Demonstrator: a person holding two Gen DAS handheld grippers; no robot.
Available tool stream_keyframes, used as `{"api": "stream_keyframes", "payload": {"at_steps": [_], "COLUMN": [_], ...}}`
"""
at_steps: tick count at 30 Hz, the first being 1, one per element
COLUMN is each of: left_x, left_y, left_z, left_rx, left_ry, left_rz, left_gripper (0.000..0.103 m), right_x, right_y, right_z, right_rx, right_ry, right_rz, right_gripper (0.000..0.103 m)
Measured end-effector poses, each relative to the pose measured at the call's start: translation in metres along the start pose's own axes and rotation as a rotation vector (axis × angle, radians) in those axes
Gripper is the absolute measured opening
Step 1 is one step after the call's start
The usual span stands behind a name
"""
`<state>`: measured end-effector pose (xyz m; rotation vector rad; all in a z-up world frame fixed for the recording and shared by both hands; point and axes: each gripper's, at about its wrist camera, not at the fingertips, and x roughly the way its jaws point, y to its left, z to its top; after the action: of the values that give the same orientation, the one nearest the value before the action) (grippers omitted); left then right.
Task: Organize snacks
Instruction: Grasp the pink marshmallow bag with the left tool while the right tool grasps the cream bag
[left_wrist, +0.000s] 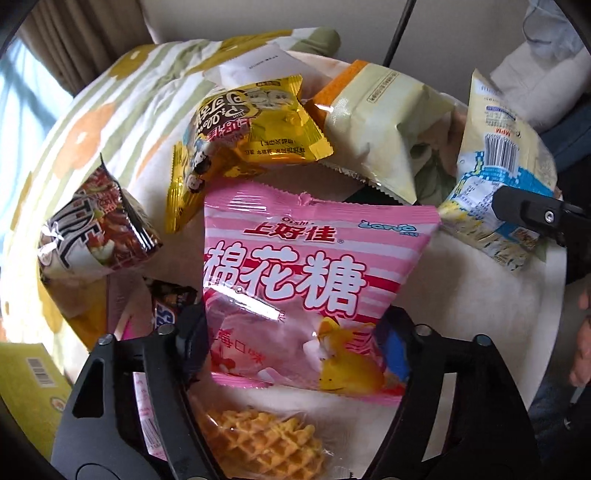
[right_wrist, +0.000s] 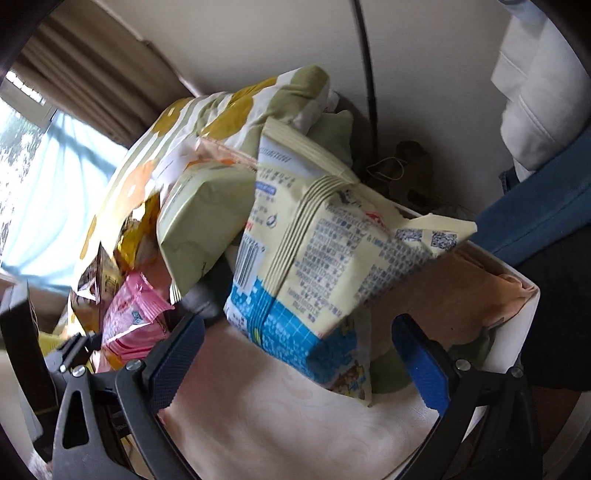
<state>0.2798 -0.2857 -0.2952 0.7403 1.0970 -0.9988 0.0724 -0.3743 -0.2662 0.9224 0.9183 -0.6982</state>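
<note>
The left gripper (left_wrist: 295, 354) is seen closed partway onto a puffy pink foil bag of marshmallows (left_wrist: 295, 280), whose lower corners sit against both pads; the bag is taken to be held, though only by its soft lower edge. The right gripper (right_wrist: 299, 358) is held wide open, with a pale yellow and blue printed snack bag (right_wrist: 314, 266) standing between its fingers but clear of both pads, so nothing is gripped there.

A slip is judged the main risk: the air-filled pink bag could be squeezed out of the left pads, or be pinched hard enough to burst. A clear-wrapped waffle biscuit (left_wrist: 262, 446) lies just beneath the left gripper and could be dragged along. Ahead of it, a glossy yellow snack packet (left_wrist: 258, 122) and a pale cream pouch (left_wrist: 380, 122) are leaning on one another and could be toppled if nudged. The yellow and blue bag could be tipped over by one pad of the right gripper before the other arrives.

The snacks are piled on a cream patterned cloth (right_wrist: 277, 417), with a flowered striped fabric (left_wrist: 122, 110) behind. A curtained window (right_wrist: 48, 147) and a plain wall are seen beyond.
</note>
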Motion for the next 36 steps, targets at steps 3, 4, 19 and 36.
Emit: {"api": "stream_keyframes", "payload": {"at_steps": [3,4,19,36], "left_x": [-0.003,-0.004,-0.033,-0.053], "left_y": [0.000,0.000,-0.002,-0.009], "left_z": [-0.004,-0.005,-0.019,-0.023], "left_rx": [-0.016,-0.021,-0.058,-0.166], "left_ry": [-0.007,-0.007,-0.060,-0.097], "left_rz": [-0.008,-0.010,-0.010,0.042], "left_gripper": [0.067,0.066,0.066,0.066], "right_x": [-0.001,0.000,0.019,-0.004], "right_y": [0.003,0.004,-0.008,0.007], "right_z": [0.002,0.003,0.018,0.029], "right_rx": [-0.003,-0.004,0.089,-0.113], "right_ry": [-0.017,-0.017,-0.004,0.013], "right_rz": [-0.018,-0.022,-0.032,0.080], "right_gripper": [0.101,0.101,0.099,0.052]}}
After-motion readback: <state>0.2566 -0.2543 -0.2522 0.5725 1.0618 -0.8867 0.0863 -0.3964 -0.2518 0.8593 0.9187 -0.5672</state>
